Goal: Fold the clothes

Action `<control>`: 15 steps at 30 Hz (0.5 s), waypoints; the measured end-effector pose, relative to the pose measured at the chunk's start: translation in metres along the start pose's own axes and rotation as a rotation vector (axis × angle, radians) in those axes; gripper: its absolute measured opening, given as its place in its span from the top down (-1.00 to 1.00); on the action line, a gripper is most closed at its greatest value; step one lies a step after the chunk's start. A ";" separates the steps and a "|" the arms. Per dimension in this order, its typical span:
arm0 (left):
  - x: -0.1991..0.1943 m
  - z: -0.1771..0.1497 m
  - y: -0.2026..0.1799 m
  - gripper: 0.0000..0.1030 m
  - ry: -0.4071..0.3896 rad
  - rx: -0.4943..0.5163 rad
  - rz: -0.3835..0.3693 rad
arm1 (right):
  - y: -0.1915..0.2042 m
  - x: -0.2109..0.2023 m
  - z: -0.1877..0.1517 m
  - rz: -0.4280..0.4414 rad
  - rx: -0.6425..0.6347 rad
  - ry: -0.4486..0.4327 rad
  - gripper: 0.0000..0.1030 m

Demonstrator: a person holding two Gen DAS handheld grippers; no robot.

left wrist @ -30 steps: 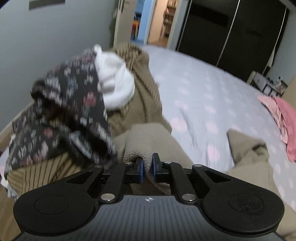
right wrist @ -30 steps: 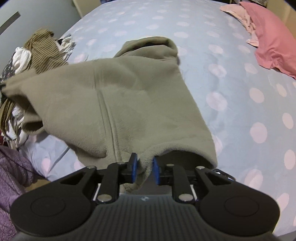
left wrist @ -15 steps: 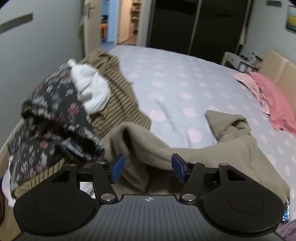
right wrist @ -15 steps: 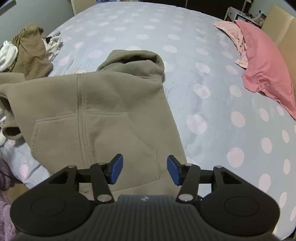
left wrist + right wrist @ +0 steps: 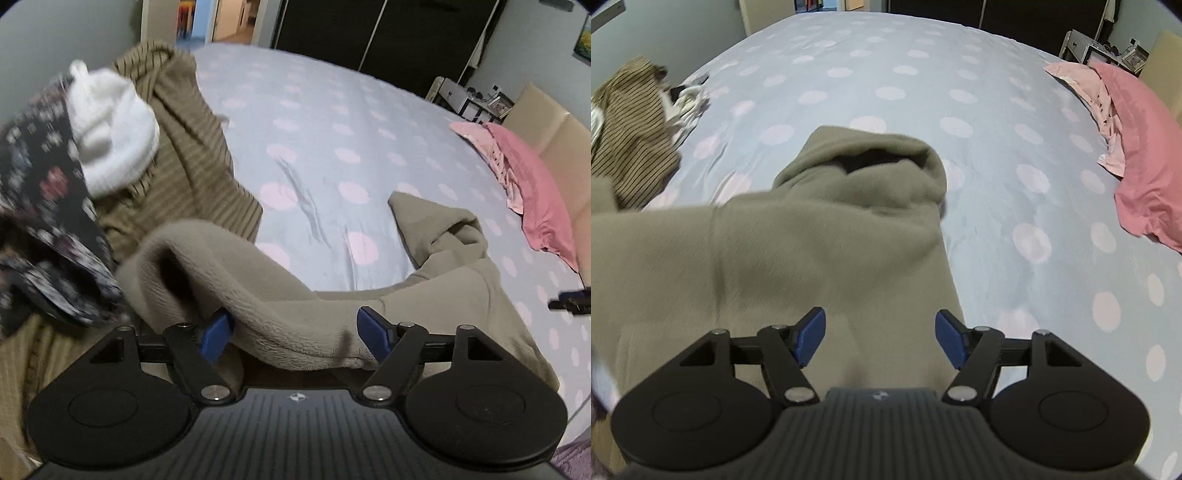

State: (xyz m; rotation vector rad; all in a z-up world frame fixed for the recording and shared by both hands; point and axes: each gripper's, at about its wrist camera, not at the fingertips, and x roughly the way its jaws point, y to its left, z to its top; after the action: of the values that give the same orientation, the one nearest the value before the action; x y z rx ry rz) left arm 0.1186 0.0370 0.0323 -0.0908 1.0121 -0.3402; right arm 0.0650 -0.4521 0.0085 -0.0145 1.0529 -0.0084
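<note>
Left wrist: your left gripper (image 5: 295, 330) is opening, fingers wide, a roll of the olive hoodie (image 5: 258, 291) lying loose between them, not pinched. The hoodie drapes over the dotted bedspread (image 5: 332, 147), just right of the striped garment (image 5: 184, 155) and white bundle (image 5: 110, 129).

Right wrist: your right gripper (image 5: 881, 338) is also opening, hovering over the hoodie (image 5: 775, 258) body, gripping nothing. Hood points up the bedspread (image 5: 997, 184); pink cloth (image 5: 1137, 155) far right.
</note>
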 end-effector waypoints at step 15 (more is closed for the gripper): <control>0.084 -0.008 0.039 -0.17 0.180 -0.291 -0.057 | -0.073 0.152 0.062 0.119 0.116 0.106 -0.47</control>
State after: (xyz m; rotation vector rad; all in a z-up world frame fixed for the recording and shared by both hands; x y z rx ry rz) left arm 0.1614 0.0472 -0.0498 -0.3574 1.2350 -0.2545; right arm 0.1939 -0.5262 -0.0921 0.1545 1.1562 0.0378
